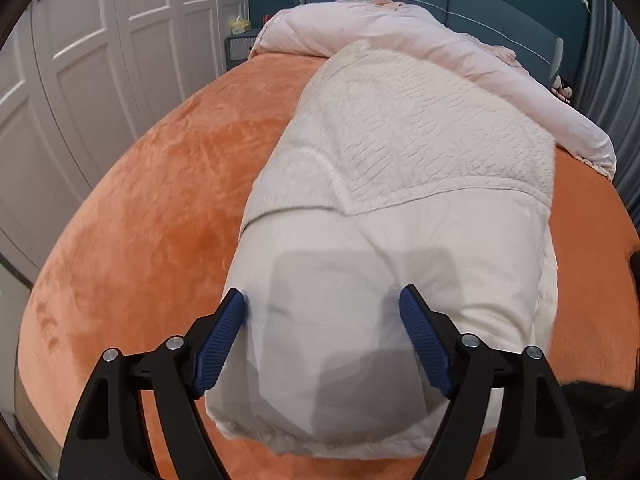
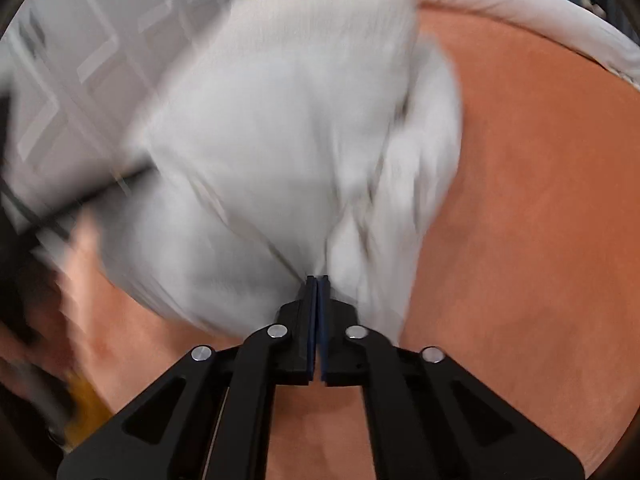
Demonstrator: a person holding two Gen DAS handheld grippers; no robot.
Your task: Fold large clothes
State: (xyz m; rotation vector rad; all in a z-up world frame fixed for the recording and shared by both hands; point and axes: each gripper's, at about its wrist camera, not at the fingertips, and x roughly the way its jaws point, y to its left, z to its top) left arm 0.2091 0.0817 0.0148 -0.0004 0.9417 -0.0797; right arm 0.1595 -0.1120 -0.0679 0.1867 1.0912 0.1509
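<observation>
Black claw arms are filling the bottom of both views, and beyond them the orange bed cover point(image 1: 152, 208) is carrying everything. Cream garment point(image 1: 400, 184), a big padded piece with a textured upper part, is lying lengthwise down the bed, its near end bulging toward the camera. Pink duvet point(image 1: 400, 40) is sitting bunched at the far end, touching or overlapping the garment's top edge. Left claw point(image 1: 322, 336) is standing wide apart, blue pads point(image 1: 224, 344) straddling the smooth near end without visibly squeezing it. Right claw point(image 2: 318, 292) is pressed together, with a pinch of the cream fabric running into its tips. Risks, as I judge them: the thin pinch is likely slipping out if the right side pulls hard, since the fabric looks slick and bulky; the left claw may be grabbing only the top layer and dragging the fold crooked; the garment may be snagging the duvet and pulling it along. Right view is heavily motion-blurred, so how much cloth is actually caught between the tips is hard to tell. A skin-toned blur at its left edge can't be identified. Garment's sleeves, its underside and its far edge are hidden.
</observation>
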